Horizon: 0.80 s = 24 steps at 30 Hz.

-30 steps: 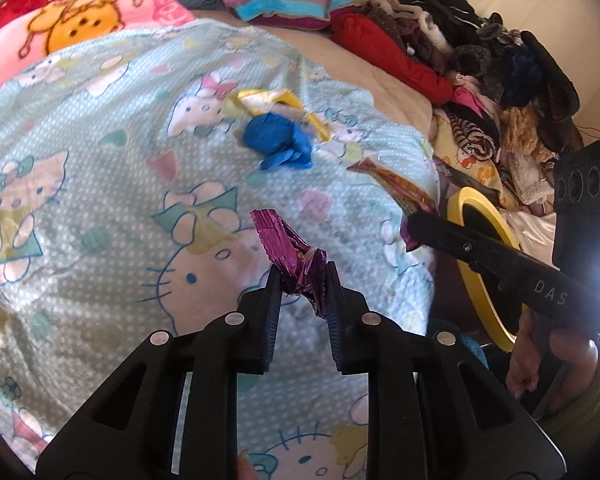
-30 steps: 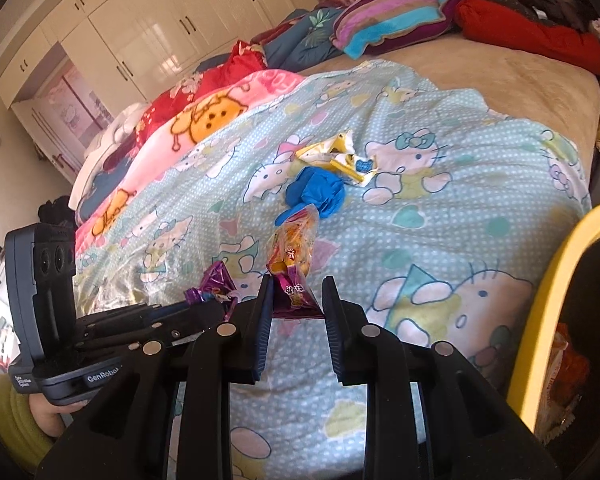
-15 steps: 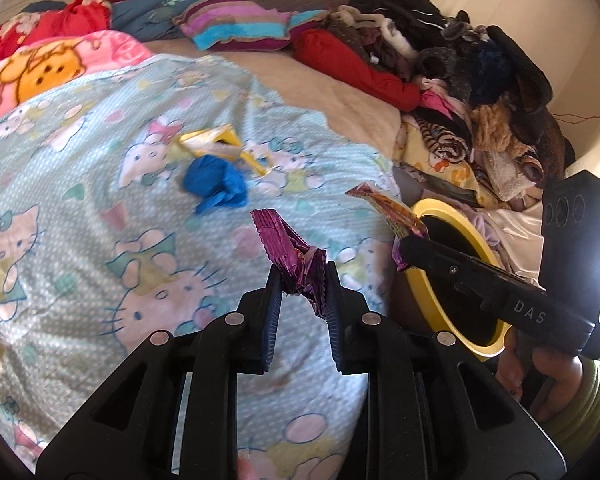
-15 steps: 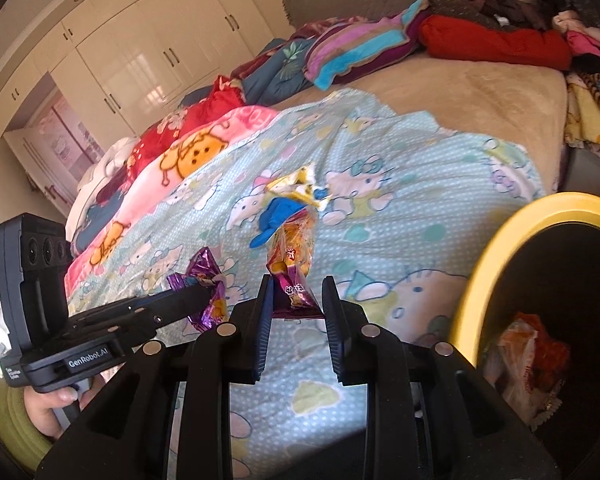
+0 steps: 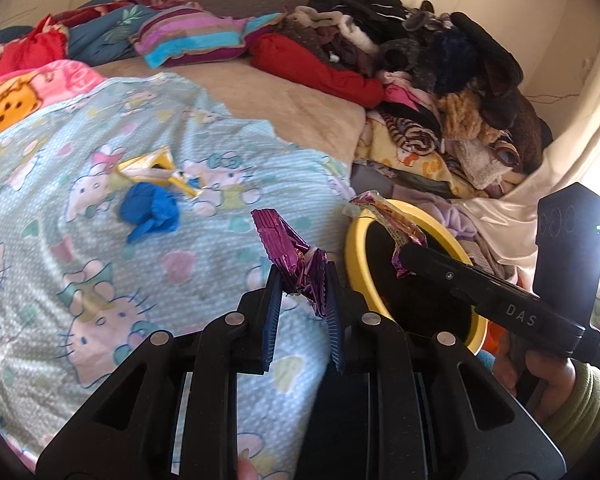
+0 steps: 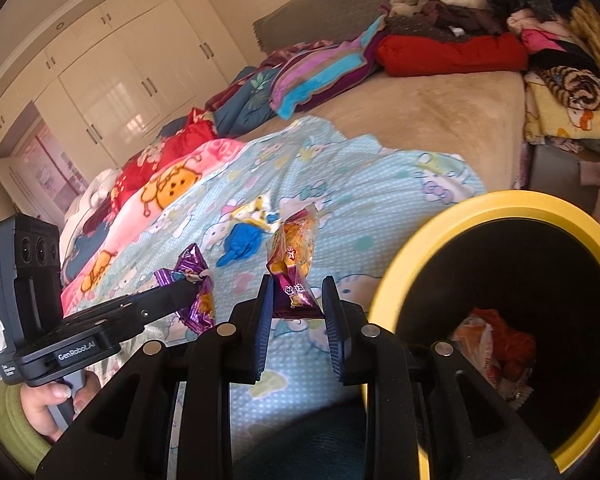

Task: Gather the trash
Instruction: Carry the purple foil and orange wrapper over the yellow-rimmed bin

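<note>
— While both hands carry their catch toward the bin, what does the left wrist view show?

— The left gripper [image 5: 303, 280] has its jaws drawn narrow and pinched on a crumpled purple foil wrapper [image 5: 290, 254], held clear above the cartoon-cat blanket [image 5: 100, 280] so it can be carried off the bed. To its right the right gripper [image 5: 410, 258] pokes in over the yellow-rimmed bin [image 5: 354, 264], which stands just off the bed's right edge, a snack packet [image 5: 392, 220] nipped at its tip. A blue glove [image 5: 150, 212] and a yellow wrapper [image 5: 156, 166] lie touching mid-blanket, not yet collected.

— And from the right wrist?

— The right gripper [image 6: 296, 300] grips the clear snack packet [image 6: 294, 256] by its purple bottom seam, jaws narrow, so the packet stands upright. The bin [image 6: 480, 204] gapes just to the right, with orange and white rubbish [image 6: 496, 348] already at the bottom. The left gripper [image 6: 194, 286] comes in from the left with the purple wrapper [image 6: 198, 280].

— Why hold both so high?

— My guess: to clear the rim, then let go over the opening. The packet looks closer to that than the foil.
</note>
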Each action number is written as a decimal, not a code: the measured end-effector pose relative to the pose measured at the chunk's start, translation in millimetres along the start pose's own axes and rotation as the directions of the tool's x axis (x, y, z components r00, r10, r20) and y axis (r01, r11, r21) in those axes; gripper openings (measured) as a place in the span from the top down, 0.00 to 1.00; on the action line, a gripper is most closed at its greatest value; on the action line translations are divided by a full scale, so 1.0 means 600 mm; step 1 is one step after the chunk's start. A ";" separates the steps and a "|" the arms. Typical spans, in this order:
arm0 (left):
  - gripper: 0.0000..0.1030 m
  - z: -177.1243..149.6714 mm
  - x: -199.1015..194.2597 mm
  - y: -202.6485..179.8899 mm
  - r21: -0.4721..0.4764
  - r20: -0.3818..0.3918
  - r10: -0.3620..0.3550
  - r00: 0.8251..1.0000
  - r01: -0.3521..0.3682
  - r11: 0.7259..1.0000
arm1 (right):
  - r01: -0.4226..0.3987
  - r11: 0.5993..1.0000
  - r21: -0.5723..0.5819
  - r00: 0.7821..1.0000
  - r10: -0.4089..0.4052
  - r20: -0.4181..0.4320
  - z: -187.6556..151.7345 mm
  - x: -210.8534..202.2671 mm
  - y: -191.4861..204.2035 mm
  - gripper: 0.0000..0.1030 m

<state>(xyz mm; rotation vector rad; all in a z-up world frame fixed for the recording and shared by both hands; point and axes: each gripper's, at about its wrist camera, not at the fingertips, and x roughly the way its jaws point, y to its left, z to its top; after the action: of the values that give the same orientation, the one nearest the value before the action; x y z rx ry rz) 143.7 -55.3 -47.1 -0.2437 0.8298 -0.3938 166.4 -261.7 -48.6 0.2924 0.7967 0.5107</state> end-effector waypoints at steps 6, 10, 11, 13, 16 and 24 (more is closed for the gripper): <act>0.85 0.010 0.010 -0.034 0.035 0.002 -0.021 1.000 0.021 0.999 | 0.029 0.999 0.024 0.999 -0.030 0.029 0.000 -0.026 -0.030 0.77; 0.85 0.014 0.017 -0.055 0.058 -0.001 -0.035 0.999 0.035 0.998 | 0.045 0.998 0.046 0.998 -0.047 0.048 0.000 -0.045 -0.050 0.77; 0.85 0.015 0.019 -0.058 0.063 -0.002 -0.039 0.999 0.039 0.997 | 0.049 0.997 0.053 0.997 -0.052 0.053 0.000 -0.050 -0.057 0.77; 0.85 0.015 0.024 -0.069 0.076 -0.008 -0.046 0.999 0.046 0.996 | 0.059 0.996 0.066 0.996 -0.063 0.063 0.001 -0.058 -0.068 0.77; 0.85 0.017 0.031 -0.087 0.097 -0.015 -0.058 0.998 0.060 0.994 | 0.075 0.993 0.090 0.994 -0.082 0.078 0.000 -0.076 -0.088 0.77; 0.85 0.020 0.055 -0.134 0.147 -0.038 -0.090 0.995 0.094 0.985 | 0.132 0.979 0.154 0.983 -0.149 0.107 -0.007 -0.119 -0.146 0.77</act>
<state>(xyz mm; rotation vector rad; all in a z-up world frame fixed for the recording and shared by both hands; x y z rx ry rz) 153.1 -141.3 -32.2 -0.1381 0.8172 -0.5451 149.3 -373.4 -46.2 0.3955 0.7347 0.2995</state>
